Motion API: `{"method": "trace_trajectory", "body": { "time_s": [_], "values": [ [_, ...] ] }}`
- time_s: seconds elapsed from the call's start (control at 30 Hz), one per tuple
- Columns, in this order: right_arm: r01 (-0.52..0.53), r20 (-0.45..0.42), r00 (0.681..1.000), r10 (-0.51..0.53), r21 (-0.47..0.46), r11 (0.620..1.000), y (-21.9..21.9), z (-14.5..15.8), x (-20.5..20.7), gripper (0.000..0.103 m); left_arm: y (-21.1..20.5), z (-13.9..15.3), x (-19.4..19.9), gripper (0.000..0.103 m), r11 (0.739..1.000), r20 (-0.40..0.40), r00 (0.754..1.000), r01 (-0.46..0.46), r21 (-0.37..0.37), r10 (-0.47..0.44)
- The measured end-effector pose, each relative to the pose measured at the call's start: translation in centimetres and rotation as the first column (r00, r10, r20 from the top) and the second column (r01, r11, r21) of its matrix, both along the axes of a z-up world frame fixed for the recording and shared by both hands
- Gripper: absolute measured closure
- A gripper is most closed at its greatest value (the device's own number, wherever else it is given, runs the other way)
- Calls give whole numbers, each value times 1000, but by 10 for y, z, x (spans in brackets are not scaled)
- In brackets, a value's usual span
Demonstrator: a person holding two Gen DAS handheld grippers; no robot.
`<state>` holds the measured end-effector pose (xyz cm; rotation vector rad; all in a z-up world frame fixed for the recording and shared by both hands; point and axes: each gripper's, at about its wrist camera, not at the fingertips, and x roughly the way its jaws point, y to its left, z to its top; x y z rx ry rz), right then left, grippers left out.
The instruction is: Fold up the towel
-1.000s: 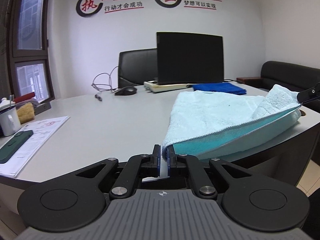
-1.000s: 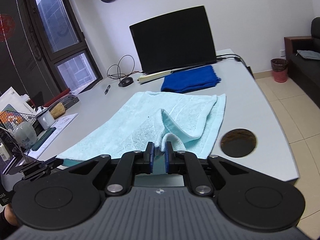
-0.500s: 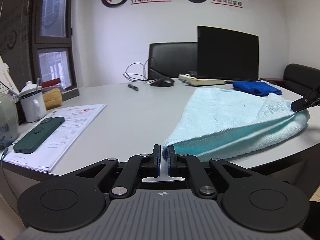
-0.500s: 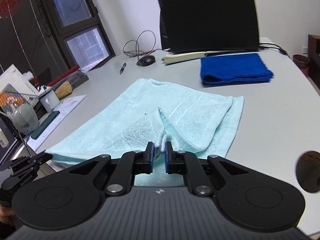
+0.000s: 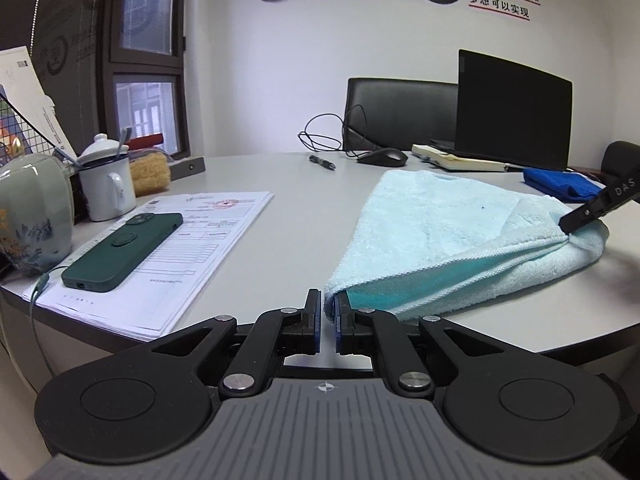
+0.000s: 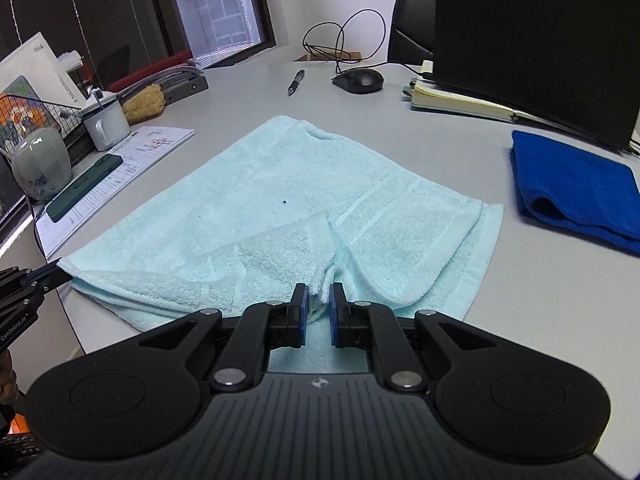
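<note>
We see the left gripper [image 5: 328, 310] and right gripper [image 6: 318, 300] each clamped on 1 corner of the towel [image 6: 280, 200], which spreads ahead over the desk [image 6: 540, 300].

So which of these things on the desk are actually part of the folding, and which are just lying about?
In use:
light blue towel
left gripper, clamped on one corner
right gripper, clamped on another

Lying about:
dark blue cloth
phone
papers
mug
pen
mouse

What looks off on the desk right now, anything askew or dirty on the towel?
A small dark speck sits near the middle of the light blue towel, like lint or dirt. The edge held by the right gripper is bunched into a crooked ridge, not flat. Nothing spilled or damaged.
</note>
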<state>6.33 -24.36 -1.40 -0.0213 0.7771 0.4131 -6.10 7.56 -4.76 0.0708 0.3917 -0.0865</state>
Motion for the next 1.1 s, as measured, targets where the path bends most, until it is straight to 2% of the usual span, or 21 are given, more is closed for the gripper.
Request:
{"method": "trace_trajectory", "body": {
  "time_s": [0.17, 0.33, 0.5, 0.7, 0.77, 0.83, 0.93, 1.1],
  "values": [
    [-25, 5, 1000, 25, -27, 999, 14, 0, 27, 92, 4, 2, 14, 95, 1000, -11, 1000, -12, -5, 12],
    [-20, 4, 1000, 20, -13, 1000, 16, 0, 44, 92, 4, 4, 25, 95, 1000, -22, 1000, -12, 2, 12],
    [-14, 18, 1000, 13, 16, 1000, 10, 6, 41, 92, 0, 4, 27, 95, 1000, -26, 1000, 3, 7, -3],
    [-9, 56, 998, 6, 44, 999, 0, 21, 16, 92, -6, 7, 19, 94, 1000, -11, 1000, 29, 4, -29],
    [-7, 66, 998, 3, 53, 999, -4, 25, 5, 92, -8, 8, 14, 88, 999, -11, 999, 35, 2, -35],
    [-7, 79, 997, 2, 59, 998, -8, 31, -8, 92, -12, 8, 9, 74, 999, -6, 999, 35, 17, -35],
    [-5, 95, 995, -1, 66, 998, -12, 36, -23, 92, -19, 10, -1, 69, 998, 13, 999, 50, 46, -51],
    [7, 110, 994, -16, 78, 997, -22, 40, -44, 92, -27, 16, -12, 58, 996, 23, 997, 79, 40, -80]
  ]
}}
